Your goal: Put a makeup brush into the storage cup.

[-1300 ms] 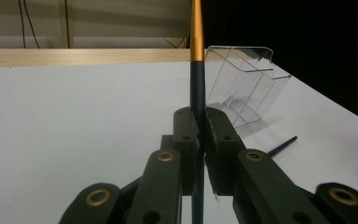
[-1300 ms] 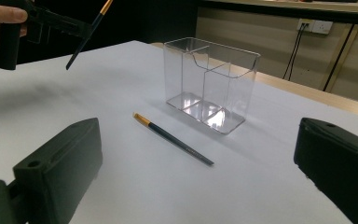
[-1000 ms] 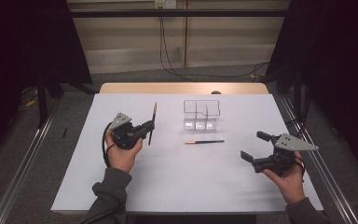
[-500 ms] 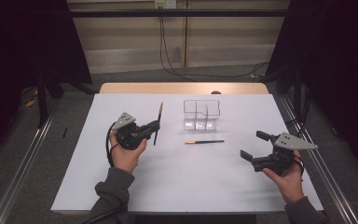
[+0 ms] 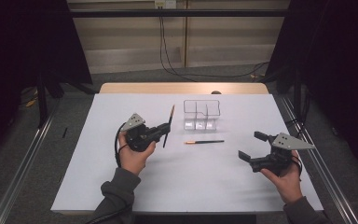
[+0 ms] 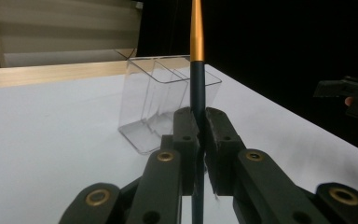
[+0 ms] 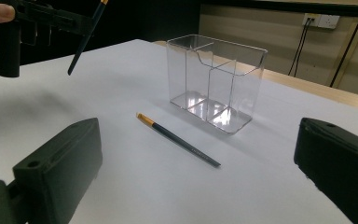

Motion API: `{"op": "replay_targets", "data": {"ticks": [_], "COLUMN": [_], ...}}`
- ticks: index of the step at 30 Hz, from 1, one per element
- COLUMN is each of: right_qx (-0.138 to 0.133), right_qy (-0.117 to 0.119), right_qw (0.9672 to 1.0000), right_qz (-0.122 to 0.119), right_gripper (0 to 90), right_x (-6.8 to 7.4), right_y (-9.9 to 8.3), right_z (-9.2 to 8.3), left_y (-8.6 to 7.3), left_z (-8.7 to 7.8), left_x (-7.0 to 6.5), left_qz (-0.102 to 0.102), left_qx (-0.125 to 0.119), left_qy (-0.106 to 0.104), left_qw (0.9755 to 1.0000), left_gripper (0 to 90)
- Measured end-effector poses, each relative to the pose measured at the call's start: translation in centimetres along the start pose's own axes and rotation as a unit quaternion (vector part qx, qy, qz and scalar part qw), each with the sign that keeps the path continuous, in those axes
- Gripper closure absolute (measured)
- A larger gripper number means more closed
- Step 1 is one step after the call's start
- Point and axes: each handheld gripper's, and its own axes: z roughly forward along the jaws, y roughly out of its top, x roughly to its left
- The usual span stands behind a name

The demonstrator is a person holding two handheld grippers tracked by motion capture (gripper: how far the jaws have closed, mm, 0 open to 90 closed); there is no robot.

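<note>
My left gripper [image 5: 164,129] is shut on a dark brush with an orange ferrule [image 5: 168,126], held upright above the white table left of a clear divided holder [image 5: 202,114]. In the left gripper view the brush [image 6: 197,88] stands between the closed pads [image 6: 186,135], with the holder [image 6: 168,100] just behind it. A second brush [image 5: 204,142] lies flat in front of the holder; the right gripper view has it [image 7: 177,139] on the sheet before the holder [image 7: 216,79]. My right gripper [image 5: 251,147] stands open with nothing between its fingers, at the right of the table.
A white sheet [image 5: 121,182] covers the table, with a wooden strip [image 5: 182,87] along the far edge. Metal rails [image 5: 18,172] run along both sides. Cables [image 5: 168,56] hang down the back wall.
My left gripper has carried the held brush to the right, nearer the clear holder. The right gripper and the brush lying on the table have stayed put.
</note>
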Motion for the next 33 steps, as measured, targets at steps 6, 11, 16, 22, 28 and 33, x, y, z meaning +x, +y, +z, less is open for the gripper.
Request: {"op": "replay_targets", "data": {"ticks": [6,11,16,22,28,33], "right_qx": [0.002,0.001,0.003,0.005,0.007,0.005], "right_qy": [0.003,0.003,0.008,0.01,0.014,0.015], "right_qw": [1.0,1.0,1.0,0.9999,0.9998,0.9998], "right_qz": [-0.002,-0.002,-0.004,-0.002,0.008,0.007], "right_gripper": [0.4,0.3,0.3,0.3,0.3,0.4], "right_x": [0.1,0.1,0.1,0.2,0.2,0.1], "right_y": [-0.1,0.0,-0.1,-0.2,-0.3,0.1], "right_z": [0.1,0.2,0.3,0.6,0.8,1.0], "left_y": [0.0,-0.3,-0.4,-0.6,-0.7,-0.6], "left_z": [0.6,1.2,1.5,2.1,2.4,2.5], "left_x": [-0.8,-1.3,-1.8,-2.3,-2.6,-2.7], "left_qz": [0.006,0.013,0.016,0.023,0.029,0.031], "left_qx": [0.0,0.005,0.004,0.007,0.004,0.007], "left_qy": [-0.014,-0.021,-0.021,-0.036,-0.039,-0.039], "left_qw": [0.9999,0.9997,0.9996,0.9991,0.9988,0.9987], "left_gripper": [83.8,83.8,83.8,83.8,83.8,83.8]}}
